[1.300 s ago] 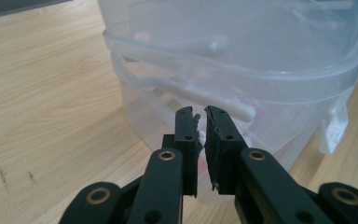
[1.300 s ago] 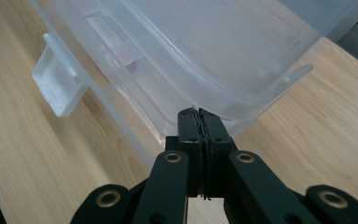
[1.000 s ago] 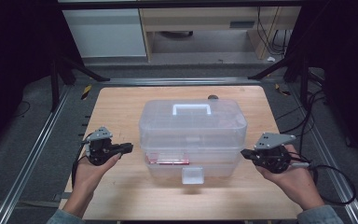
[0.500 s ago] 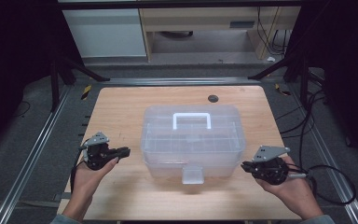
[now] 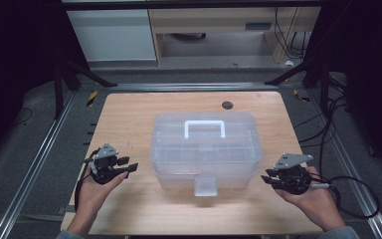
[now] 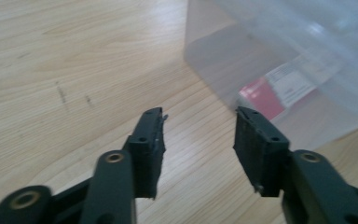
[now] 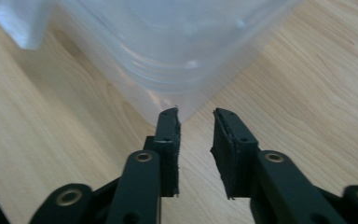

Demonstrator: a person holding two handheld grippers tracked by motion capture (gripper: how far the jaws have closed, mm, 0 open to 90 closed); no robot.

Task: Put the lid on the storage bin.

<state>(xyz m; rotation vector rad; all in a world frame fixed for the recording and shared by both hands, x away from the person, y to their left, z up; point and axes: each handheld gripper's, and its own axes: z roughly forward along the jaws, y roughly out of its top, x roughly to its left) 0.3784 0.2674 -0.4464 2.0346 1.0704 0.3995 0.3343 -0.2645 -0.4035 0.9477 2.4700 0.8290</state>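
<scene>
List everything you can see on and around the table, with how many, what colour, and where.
Storage box: one, clear plastic, lid closed, table centre, between the two claws.
Handle: one, white, flat on the box lid.
Latch: one, translucent, box's near front side.
Label: one, red and white, seen through the box's wall in the left gripper view.
Grommet: one, dark, round, far side of the table.
Table: one, light wood.
Cabinet: one, white, beyond the table.
Left claw: one, black, open, left of the box.
Right claw: one, black, open, right of the box.
</scene>
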